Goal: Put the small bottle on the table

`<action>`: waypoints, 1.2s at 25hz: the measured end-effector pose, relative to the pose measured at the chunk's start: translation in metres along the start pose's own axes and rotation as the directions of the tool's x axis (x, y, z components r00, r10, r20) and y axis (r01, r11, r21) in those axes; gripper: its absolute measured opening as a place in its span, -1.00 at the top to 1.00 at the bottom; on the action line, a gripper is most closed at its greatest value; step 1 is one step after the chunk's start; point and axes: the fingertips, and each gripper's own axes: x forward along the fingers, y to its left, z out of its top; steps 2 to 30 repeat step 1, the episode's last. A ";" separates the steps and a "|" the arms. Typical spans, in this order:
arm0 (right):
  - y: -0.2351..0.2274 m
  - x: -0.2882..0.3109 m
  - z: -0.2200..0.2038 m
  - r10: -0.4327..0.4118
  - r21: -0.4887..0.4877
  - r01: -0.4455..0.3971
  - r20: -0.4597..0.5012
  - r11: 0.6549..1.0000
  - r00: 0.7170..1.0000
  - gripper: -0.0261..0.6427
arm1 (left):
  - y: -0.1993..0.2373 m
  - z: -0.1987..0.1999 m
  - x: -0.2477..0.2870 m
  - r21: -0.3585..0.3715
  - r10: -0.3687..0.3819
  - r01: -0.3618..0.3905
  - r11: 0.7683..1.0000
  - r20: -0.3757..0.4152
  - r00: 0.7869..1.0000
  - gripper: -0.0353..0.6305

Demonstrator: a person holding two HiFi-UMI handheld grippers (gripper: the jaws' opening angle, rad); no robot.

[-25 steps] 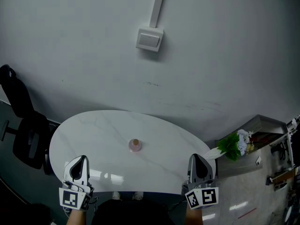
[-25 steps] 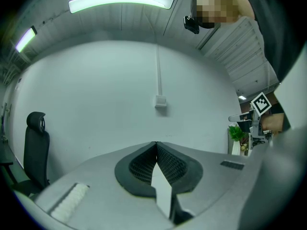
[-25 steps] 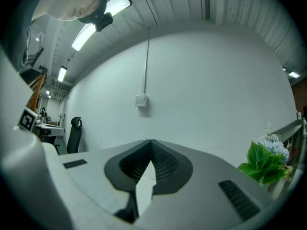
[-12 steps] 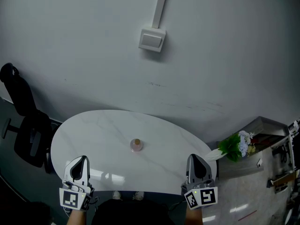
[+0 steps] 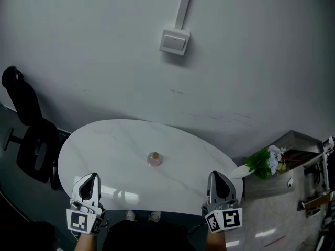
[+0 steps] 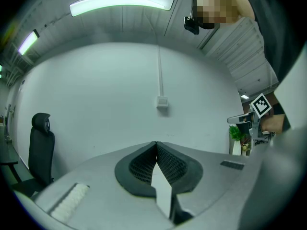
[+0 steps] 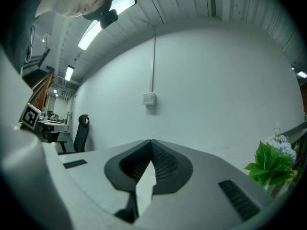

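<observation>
A small pinkish bottle with a cork-coloured top (image 5: 154, 159) stands upright near the middle of the white oval table (image 5: 104, 145). My left gripper (image 5: 89, 181) is at the table's near left edge, and my right gripper (image 5: 218, 178) is at the near right edge. Both are well short of the bottle. In the left gripper view the left gripper (image 6: 156, 144) has its jaws pressed together with nothing between them. The right gripper view shows the right gripper (image 7: 151, 143) shut and empty too. Neither gripper view shows the bottle.
A grey wall with a switch box (image 5: 174, 41) rises behind the table. A black office chair (image 5: 29, 135) stands to the left. At the right, a vase of green leaves and white flowers (image 5: 263, 161) sits by a shelf.
The head view has shifted slightly, so the wall box and table sit a little further right. Both grippers and the bottle have kept their places.
</observation>
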 end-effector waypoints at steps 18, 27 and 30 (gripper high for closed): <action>0.001 0.000 -0.001 0.001 0.001 -0.001 -0.002 1.000 1.000 0.90 | 0.000 0.000 0.000 -0.001 0.001 -0.001 1.000 0.000 1.000 0.88; 0.001 0.000 -0.001 0.001 0.001 -0.001 -0.002 1.000 1.000 0.90 | 0.000 0.000 0.000 -0.001 0.001 -0.001 1.000 0.000 1.000 0.88; 0.001 0.000 -0.001 0.001 0.001 -0.001 -0.002 1.000 1.000 0.90 | 0.000 0.000 0.000 -0.001 0.001 -0.001 1.000 0.000 1.000 0.88</action>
